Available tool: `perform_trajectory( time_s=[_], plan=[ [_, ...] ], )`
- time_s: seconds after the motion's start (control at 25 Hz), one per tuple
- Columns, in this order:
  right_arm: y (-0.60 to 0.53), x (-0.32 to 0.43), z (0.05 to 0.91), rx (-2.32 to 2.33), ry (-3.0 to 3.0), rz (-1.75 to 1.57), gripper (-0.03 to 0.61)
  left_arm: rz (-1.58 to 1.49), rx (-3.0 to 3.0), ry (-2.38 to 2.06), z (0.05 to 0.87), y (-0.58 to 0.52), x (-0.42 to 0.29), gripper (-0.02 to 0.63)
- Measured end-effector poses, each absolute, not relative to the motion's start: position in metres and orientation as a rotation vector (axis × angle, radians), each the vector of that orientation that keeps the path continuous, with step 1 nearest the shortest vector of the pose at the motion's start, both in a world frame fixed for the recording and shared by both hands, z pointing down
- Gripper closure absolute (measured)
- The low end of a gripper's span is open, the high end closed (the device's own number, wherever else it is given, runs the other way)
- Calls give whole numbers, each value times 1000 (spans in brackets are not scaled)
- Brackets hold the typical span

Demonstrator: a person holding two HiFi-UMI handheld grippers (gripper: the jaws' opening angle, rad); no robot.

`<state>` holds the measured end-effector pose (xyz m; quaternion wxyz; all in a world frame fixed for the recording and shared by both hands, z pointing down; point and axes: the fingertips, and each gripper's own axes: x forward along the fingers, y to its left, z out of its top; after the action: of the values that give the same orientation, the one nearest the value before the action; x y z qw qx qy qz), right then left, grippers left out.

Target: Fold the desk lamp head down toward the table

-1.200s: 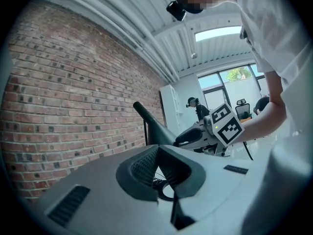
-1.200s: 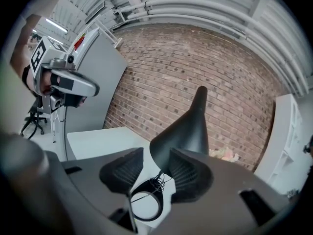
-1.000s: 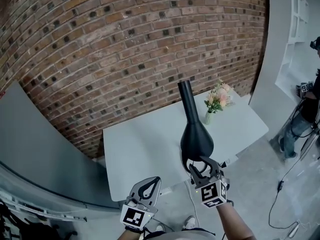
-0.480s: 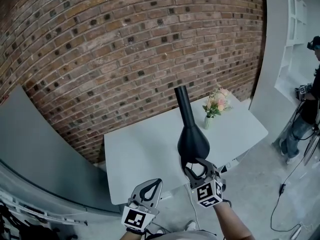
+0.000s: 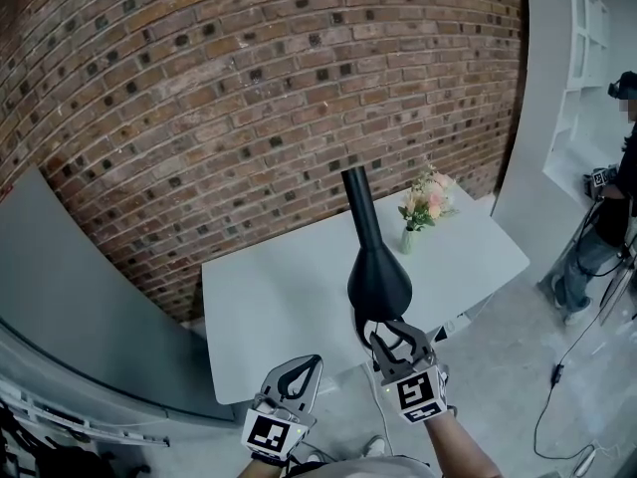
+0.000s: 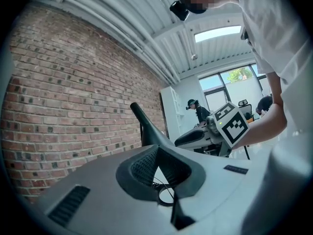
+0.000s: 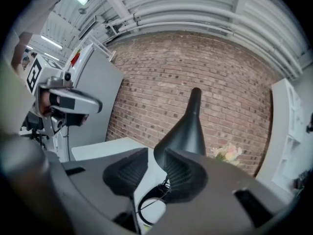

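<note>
Our right gripper (image 5: 385, 329) is at the near rim of the black lamp head (image 5: 378, 279), which stands above the near edge of the grey table (image 5: 269, 307). Its jaws are closing with this rim between them. One pad is close beside the rim, and the other is apart from it. We cannot tell if the close pad touches. The lamp's base is hidden behind the lamp head. Our left gripper (image 5: 302, 366), near and left, has its jaws together with nothing between them. A flower vase (image 5: 408, 239) stands on the table, far right.
</note>
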<state>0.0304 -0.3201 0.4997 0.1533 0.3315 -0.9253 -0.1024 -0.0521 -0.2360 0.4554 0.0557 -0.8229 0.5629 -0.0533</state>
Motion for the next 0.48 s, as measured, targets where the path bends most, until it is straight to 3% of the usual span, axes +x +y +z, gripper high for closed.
perform_trajectory(
  time_s=[0.24,0.48],
  plan=[
    [-294,30,482,959,-2730,-314,532,-150,-2514,1695,459,-237,-47,606],
    [-282,31,467,981,-2743,-271,550,-128,-2540,1677,461,-238,-45,606]
  ],
)
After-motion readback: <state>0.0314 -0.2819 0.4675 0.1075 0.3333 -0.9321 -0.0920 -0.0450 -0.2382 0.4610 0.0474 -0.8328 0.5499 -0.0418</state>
